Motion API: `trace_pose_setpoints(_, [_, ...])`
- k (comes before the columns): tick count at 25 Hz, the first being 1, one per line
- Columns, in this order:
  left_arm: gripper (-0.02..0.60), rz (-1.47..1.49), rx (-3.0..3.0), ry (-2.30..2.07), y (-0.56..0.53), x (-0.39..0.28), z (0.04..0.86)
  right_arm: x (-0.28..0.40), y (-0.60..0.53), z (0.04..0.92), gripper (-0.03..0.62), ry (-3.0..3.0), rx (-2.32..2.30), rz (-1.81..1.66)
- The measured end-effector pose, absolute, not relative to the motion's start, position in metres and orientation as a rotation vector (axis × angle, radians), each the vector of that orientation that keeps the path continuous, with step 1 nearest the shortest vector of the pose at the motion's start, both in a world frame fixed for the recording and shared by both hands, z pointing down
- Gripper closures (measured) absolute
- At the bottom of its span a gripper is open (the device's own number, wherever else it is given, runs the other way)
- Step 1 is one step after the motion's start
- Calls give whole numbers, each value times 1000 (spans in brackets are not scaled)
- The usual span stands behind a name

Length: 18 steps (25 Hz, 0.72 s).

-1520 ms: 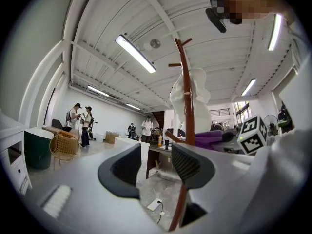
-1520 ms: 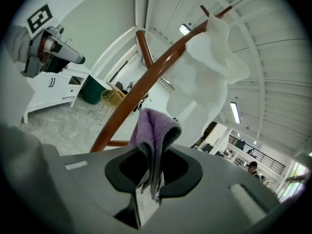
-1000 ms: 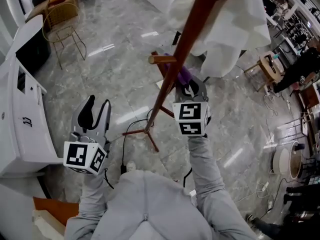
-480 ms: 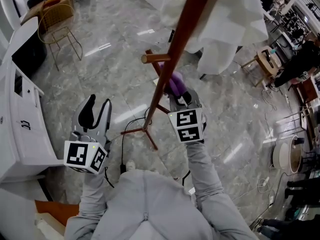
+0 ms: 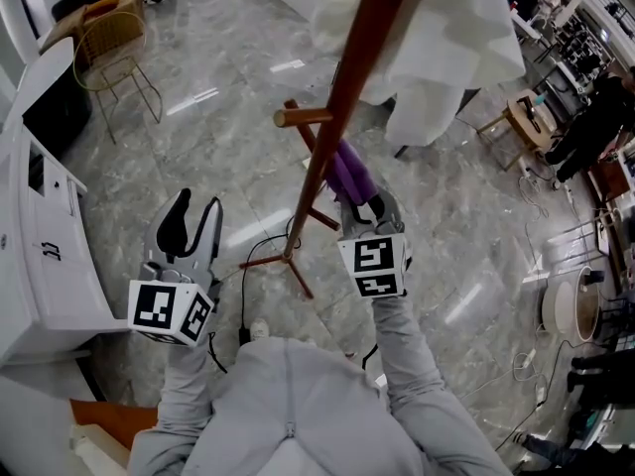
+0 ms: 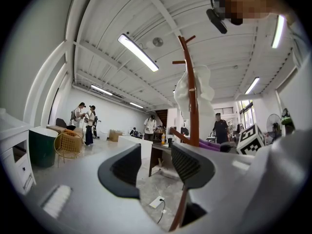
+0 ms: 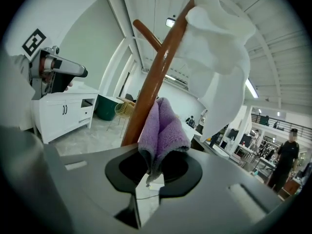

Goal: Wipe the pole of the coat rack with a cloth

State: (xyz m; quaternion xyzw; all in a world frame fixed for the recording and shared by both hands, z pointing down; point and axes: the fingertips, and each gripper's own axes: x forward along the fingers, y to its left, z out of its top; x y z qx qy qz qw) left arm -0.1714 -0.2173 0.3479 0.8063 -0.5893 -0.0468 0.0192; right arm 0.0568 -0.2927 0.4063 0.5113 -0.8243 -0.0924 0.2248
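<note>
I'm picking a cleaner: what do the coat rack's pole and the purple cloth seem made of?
The pole looks like wood, reddish-brown with a smooth satin sheen. The cloth looks like microfibre: purple, with a fuzzy nap.

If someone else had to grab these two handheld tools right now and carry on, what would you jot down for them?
Left tool: jaws apart, empty, held off to the left of the rack.
Right tool: shut on the purple cloth, which lies against the pole below a side peg.
A white garment hangs higher up.
Done: cloth is on the pole; how much is wiped can't be told.
Left: probably run the cloth along the rest of the pole.
</note>
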Motion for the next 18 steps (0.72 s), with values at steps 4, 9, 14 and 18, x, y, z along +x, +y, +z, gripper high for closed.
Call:
trace_pose_setpoints(4, [376, -144, 2502, -1831, -216, -172, 347, 68, -290, 411, 543, -2220, 1409, -322])
trace_pose_setpoints(9, [376, -145, 2514, -1816, -216, -166, 349, 83, -287, 406, 543, -2147, 1444, -432])
trace_pose_setpoints(14, [376, -140, 2528, -1800, -216, -159, 347, 114, -288, 405, 543, -2058, 1515, -446])
trace_pose_setpoints(18, [376, -145, 2544, -1783, -215, -153, 346, 145, -285, 414, 543, -1977, 1551, -411])
